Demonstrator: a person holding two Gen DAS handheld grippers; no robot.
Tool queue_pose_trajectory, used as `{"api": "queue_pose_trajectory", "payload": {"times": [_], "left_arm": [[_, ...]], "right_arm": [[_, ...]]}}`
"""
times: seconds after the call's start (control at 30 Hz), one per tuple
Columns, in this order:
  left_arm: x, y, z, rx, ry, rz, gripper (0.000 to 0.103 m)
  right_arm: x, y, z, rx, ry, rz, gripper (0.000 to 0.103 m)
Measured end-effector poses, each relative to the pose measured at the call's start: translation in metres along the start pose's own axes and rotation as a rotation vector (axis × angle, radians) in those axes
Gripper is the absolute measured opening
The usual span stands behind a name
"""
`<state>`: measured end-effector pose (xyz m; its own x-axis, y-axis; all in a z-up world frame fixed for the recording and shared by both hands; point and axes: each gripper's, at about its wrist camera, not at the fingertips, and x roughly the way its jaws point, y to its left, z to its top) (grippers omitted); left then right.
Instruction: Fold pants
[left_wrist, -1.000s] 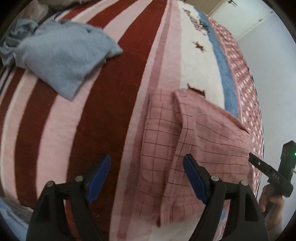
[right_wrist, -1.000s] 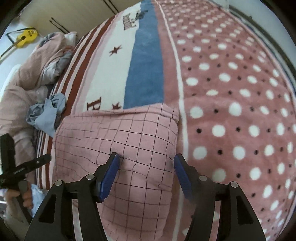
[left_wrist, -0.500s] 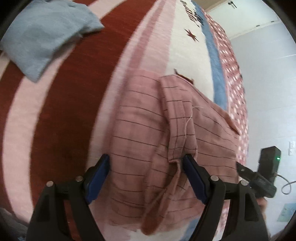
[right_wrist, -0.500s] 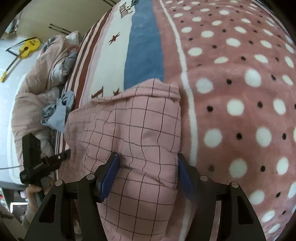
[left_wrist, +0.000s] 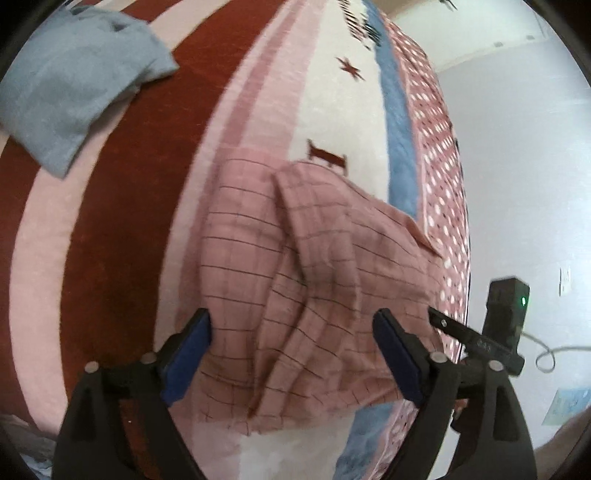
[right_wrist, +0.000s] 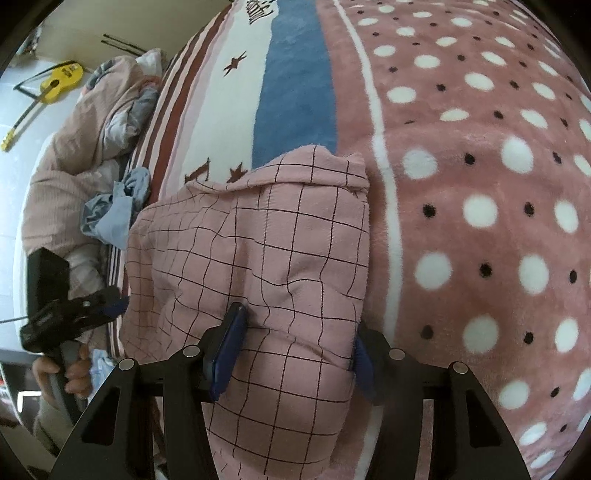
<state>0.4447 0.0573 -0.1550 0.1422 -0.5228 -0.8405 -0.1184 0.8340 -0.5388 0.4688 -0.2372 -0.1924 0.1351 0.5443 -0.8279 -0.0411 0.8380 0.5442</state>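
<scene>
Pink checked pants (left_wrist: 303, 280) lie folded and bunched near the front edge of the bed; they also fill the right wrist view (right_wrist: 258, 266). My left gripper (left_wrist: 291, 350) is open, its blue pads either side of the pants' near edge. My right gripper (right_wrist: 295, 350) is open, with cloth bulging between its pads; the right pad is partly hidden by the fabric. Each gripper shows in the other's view: the right one (left_wrist: 480, 339) at the pants' right side, the left one (right_wrist: 74, 310) at their left side.
A striped and dotted blanket (right_wrist: 480, 184) covers the bed. A light blue garment (left_wrist: 74, 92) lies at the far left, also seen crumpled in the right wrist view (right_wrist: 114, 214). A heap of bedding (right_wrist: 85, 147) and a yellow ukulele (right_wrist: 55, 81) are beyond. A white wall (left_wrist: 524, 166) is to the right.
Both grippers have moved in over the pants' near edge. The cloth has bunched up between the right gripper's pads, which have narrowed slightly.
</scene>
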Motion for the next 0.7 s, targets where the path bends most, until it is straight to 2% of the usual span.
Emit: {"api": "queue_pose_trajectory", "payload": {"times": [0.1,0.13,0.2,0.33,0.4,0.57,0.7], "left_arm": [[0.014,-0.009,0.001,0.054,0.012,0.072,0.087],[0.024,-0.009,0.003,0.049,0.017,0.134,0.087],[0.038,-0.005,0.006,0.008,0.028,0.203,0.087],[0.034,0.010,0.006,-0.066,-0.030,0.175,0.083],[0.025,0.018,0.002,-0.065,-0.054,0.178,0.081],[0.013,0.029,-0.005,-0.050,-0.046,0.190,0.082],[0.004,0.031,-0.007,-0.025,-0.079,0.239,0.082]], "right_arm": [[0.002,0.002,0.002,-0.005,0.005,-0.007,0.050],[0.002,0.003,0.002,-0.005,0.006,-0.008,0.050],[0.003,0.005,0.003,-0.009,0.007,-0.010,0.050],[0.003,0.005,0.003,-0.017,0.007,-0.009,0.050],[0.003,0.003,0.003,-0.019,0.006,-0.006,0.050],[0.006,0.002,0.003,-0.028,0.006,-0.009,0.050],[0.006,0.003,0.003,-0.030,0.008,-0.011,0.051]]}}
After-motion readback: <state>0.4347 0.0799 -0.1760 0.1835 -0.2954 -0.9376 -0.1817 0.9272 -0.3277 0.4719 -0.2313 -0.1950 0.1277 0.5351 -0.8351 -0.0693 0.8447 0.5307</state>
